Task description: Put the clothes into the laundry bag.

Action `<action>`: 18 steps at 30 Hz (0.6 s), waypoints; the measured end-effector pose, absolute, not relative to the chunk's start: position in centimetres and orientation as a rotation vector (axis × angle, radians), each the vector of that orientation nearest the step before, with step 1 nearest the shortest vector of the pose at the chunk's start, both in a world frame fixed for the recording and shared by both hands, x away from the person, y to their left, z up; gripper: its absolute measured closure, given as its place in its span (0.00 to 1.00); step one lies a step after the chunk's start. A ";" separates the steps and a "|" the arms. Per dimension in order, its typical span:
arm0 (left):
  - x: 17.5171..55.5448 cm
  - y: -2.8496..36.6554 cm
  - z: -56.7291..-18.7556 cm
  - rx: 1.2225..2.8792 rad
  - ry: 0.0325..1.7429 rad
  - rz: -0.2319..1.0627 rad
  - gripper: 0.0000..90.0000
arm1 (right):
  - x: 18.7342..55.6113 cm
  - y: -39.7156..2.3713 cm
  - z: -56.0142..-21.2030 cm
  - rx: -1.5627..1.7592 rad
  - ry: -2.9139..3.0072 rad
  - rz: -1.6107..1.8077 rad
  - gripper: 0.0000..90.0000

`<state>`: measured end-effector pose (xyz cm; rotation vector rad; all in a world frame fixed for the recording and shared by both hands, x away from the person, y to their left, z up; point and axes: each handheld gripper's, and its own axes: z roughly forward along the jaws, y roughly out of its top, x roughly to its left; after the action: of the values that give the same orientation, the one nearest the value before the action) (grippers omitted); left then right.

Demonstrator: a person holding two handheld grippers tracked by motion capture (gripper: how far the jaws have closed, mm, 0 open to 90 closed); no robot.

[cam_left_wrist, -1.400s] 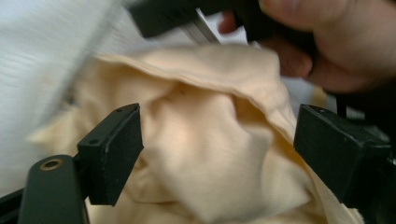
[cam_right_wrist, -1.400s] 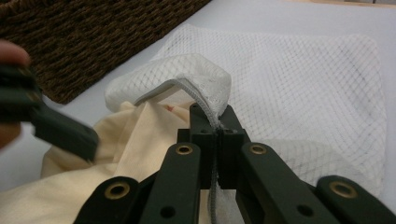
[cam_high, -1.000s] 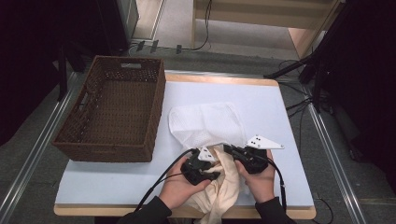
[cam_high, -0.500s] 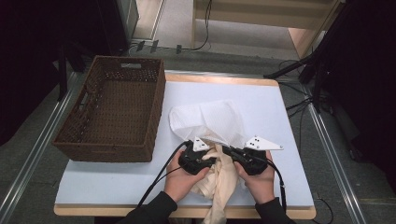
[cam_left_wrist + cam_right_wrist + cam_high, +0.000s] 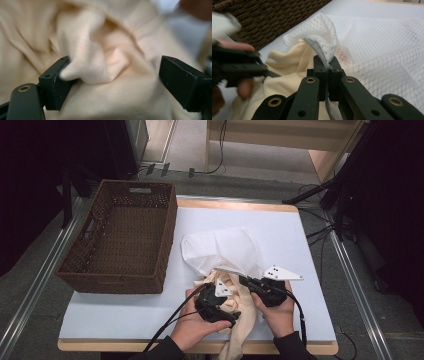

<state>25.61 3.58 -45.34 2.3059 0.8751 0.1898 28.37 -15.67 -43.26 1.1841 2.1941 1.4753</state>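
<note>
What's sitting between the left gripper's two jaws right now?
In the left gripper view, a bunched fold of the cream cloth lies between the open jaws, touching one.

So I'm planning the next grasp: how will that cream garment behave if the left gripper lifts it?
Probably floppy: the cream garment lies in soft folds between the just-opened left gripper jaws. Likely light, and it drapes over the table edge, so it may sag.

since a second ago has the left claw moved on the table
Yes: the left claw has slid back toward the table's near edge, its jaws just opened off the cream garment.
</note>
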 end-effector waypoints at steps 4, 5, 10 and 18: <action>25.6 4.1 -44.5 2.259 0.864 0.207 0.58 | 28.2 -15.5 -43.2 1.178 2.195 1.480 0.98; 25.9 4.5 -44.0 2.210 0.876 0.166 0.66 | 28.2 -15.5 -43.2 1.177 2.194 1.483 0.98; 27.4 6.1 -42.1 2.000 0.973 0.126 0.77 | 27.8 -15.7 -42.4 1.153 2.162 1.511 0.98; 29.6 5.1 -45.6 2.042 1.034 0.184 0.72 | 27.5 -15.4 -42.3 1.120 2.204 1.507 0.98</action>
<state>29.58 5.11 -45.61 2.0419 1.0337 0.1840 27.51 -15.41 -42.25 1.1203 2.2043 1.5074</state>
